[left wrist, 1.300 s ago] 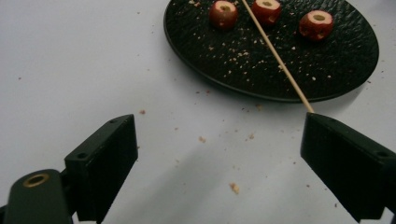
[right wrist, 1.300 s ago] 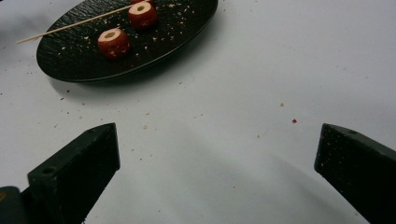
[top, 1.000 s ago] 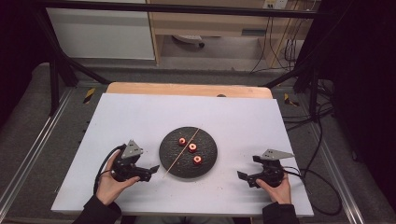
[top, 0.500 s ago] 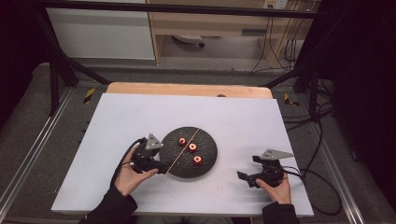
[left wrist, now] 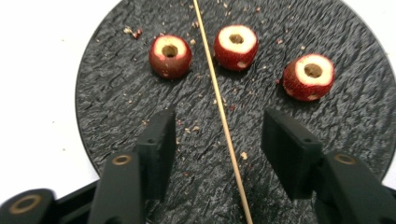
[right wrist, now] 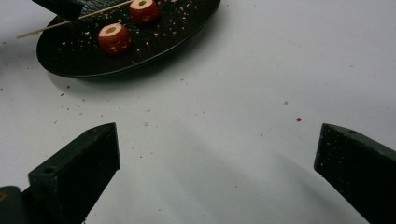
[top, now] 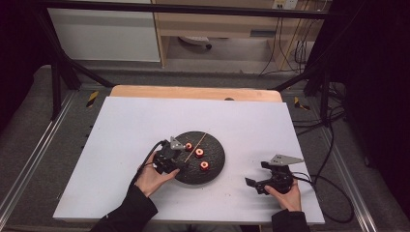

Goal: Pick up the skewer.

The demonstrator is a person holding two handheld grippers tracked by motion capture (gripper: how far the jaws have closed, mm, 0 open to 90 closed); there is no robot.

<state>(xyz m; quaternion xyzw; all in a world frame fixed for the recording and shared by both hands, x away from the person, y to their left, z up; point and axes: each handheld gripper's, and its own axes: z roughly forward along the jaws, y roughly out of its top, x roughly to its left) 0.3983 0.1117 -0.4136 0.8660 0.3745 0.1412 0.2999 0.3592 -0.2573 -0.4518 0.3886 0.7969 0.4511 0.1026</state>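
A round black slate plate (top: 215, 166) lies mid-table. On it rest three cored red fruit pieces (top: 198, 152) and a thin wooden skewer (top: 196, 144) that runs across it. In the left gripper view the fruit pieces (left wrist: 236, 40) sit beyond the jaws and the skewer (left wrist: 219, 107) passes between them, untouched. My left gripper (top: 170, 155) hangs open over the plate's left edge, its midpoint (left wrist: 218, 140) just above the slate. My right gripper (top: 255, 180) rests open on the white table, right of the plate (right wrist: 154, 42), with nothing between its jaws (right wrist: 217, 163).
The white tabletop (top: 125, 130) has a wooden strip (top: 193, 92) at its far edge. Crumbs are scattered on the slate and on the table near it. Cables trail off the right side (top: 329, 159). Metal rails and dark frame legs flank the table.
My left gripper has moved right from the bare table onto the plate's left edge, now straddling the skewer. The right gripper has stayed put.
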